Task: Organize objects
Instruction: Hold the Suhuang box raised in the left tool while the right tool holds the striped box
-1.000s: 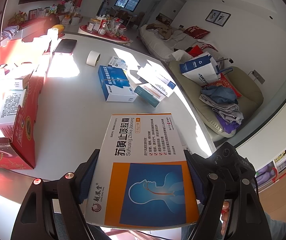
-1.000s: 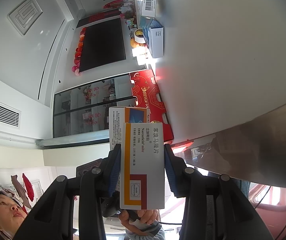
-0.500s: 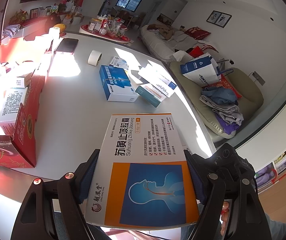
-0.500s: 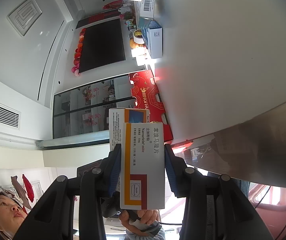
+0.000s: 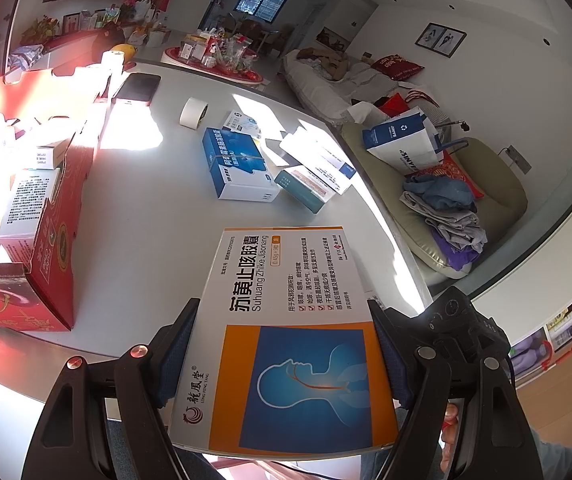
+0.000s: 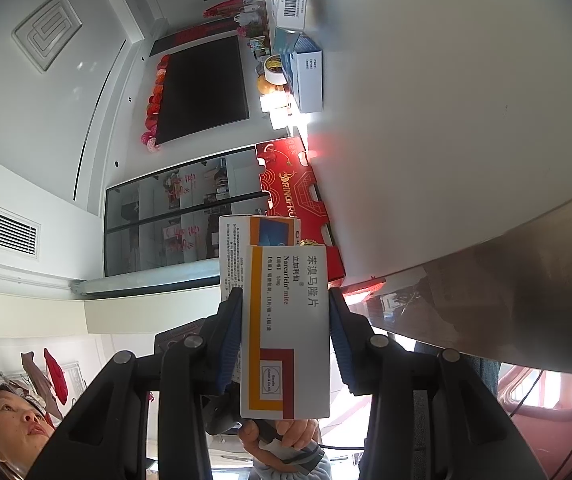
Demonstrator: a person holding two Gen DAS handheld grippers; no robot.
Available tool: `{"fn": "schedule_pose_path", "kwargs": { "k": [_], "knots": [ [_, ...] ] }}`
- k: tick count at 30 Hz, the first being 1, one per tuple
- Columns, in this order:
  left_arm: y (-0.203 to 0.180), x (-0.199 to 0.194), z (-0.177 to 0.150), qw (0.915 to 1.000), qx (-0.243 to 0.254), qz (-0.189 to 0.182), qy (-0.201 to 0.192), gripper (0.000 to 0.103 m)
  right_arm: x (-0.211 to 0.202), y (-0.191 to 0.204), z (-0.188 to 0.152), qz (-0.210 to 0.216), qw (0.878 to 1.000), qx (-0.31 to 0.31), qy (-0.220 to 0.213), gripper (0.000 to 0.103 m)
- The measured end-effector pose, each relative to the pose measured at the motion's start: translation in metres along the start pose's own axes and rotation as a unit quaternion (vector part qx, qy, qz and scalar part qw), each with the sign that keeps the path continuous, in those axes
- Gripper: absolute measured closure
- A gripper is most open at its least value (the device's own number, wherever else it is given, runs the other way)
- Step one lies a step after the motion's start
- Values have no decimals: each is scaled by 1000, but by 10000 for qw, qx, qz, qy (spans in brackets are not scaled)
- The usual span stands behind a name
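Orange-blue medicine box (image 5: 286,336) clamped flat in left tool (image 5: 282,356), over near surface (image 5: 146,240) edge; white-orange box (image 6: 286,332) gripped in right tool (image 6: 286,344), beside that edge.

Our left gripper (image 5: 282,360) clamps a flat orange-and-blue medicine box (image 5: 286,340) by its side edges above the white table (image 5: 146,240); a red carton (image 5: 34,264) stands left; a blue box (image 5: 238,172) and tape roll (image 5: 193,113) lie beyond.

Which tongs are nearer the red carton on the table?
Probably left: the left tongs sit just right of the red carton; the right tongs view it from beyond the table edge.
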State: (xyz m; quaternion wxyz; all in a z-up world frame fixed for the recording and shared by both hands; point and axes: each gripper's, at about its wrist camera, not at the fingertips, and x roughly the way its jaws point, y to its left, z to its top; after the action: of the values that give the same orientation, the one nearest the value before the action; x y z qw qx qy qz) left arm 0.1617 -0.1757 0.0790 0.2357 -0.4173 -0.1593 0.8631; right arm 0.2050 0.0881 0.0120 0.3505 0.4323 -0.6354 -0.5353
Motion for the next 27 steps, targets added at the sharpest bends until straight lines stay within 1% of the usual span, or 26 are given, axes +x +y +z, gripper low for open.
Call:
{"fn": "schedule_pose_path", "kwargs": {
  "k": [4,5,9,15,27],
  "knots": [
    [0,0,0,10000,26,74,3,21,0,-1,-2,-10,10000,12,-6,62],
    [-1,1,0,9998,57,168,7,21,1,-1,-3,-12,10000,15,-4,62],
    [-5,3,3,9968,271,751,3,21,2,-2,-3,-33,10000,1,-3,62],
    [-5,2,6,9920,458,1174,-78,21,2,-2,-3,-34,10000,-1,1,62],
    [-5,2,6,9915,493,1200,-75,21,3,-3,-5,-36,10000,8,8,62]
  ]
}}
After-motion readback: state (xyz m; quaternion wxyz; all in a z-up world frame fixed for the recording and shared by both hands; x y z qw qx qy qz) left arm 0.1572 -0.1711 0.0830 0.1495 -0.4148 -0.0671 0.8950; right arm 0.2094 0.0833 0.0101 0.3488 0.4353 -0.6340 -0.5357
